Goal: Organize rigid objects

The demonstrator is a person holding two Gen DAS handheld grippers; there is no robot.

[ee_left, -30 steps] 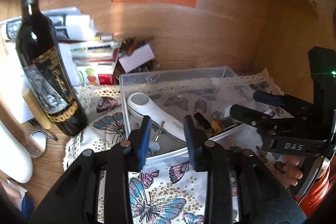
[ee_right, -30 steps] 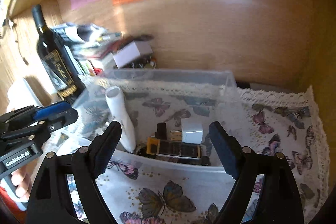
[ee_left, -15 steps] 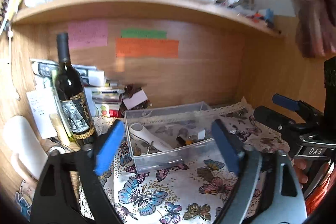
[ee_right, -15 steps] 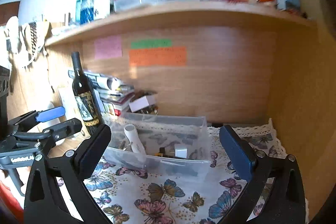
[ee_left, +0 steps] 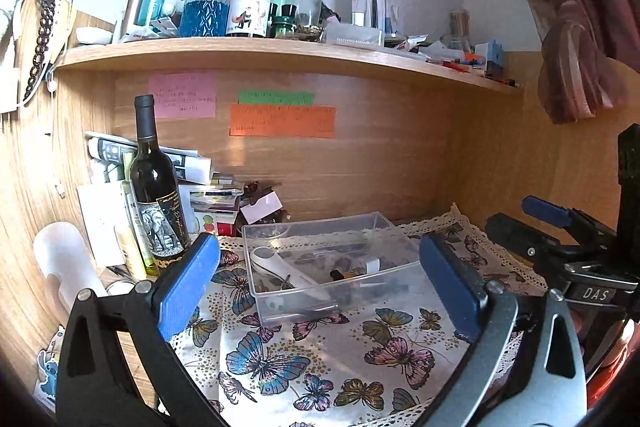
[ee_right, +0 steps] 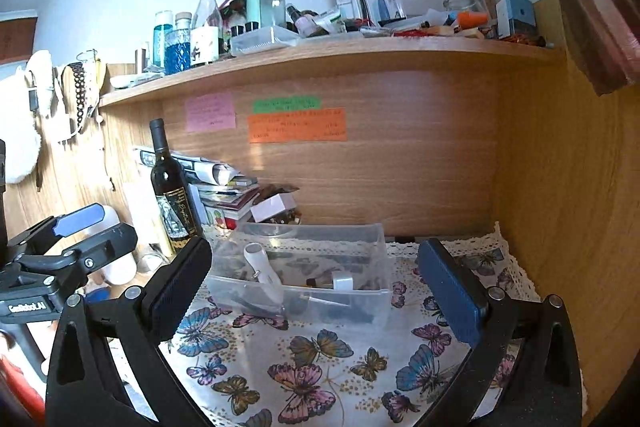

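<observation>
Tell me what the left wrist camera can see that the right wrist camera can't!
Only the left wrist view shows the open right gripper at its right edge, the label DAS below it, and a cartoon sticker low on the left.

Only the right wrist view shows the open left gripper at its left edge and a white fluffy thing hanging on the wall.

Both show the clear plastic bin with a white handheld device inside, the wine bottle, the butterfly cloth, and the cluttered shelf.

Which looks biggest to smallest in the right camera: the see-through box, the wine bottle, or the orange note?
1. Clear plastic box, nearest the camera.
2. Wine bottle.
3. Orange note, though farthest back, so the comparison with the bottle is unsure.
</observation>
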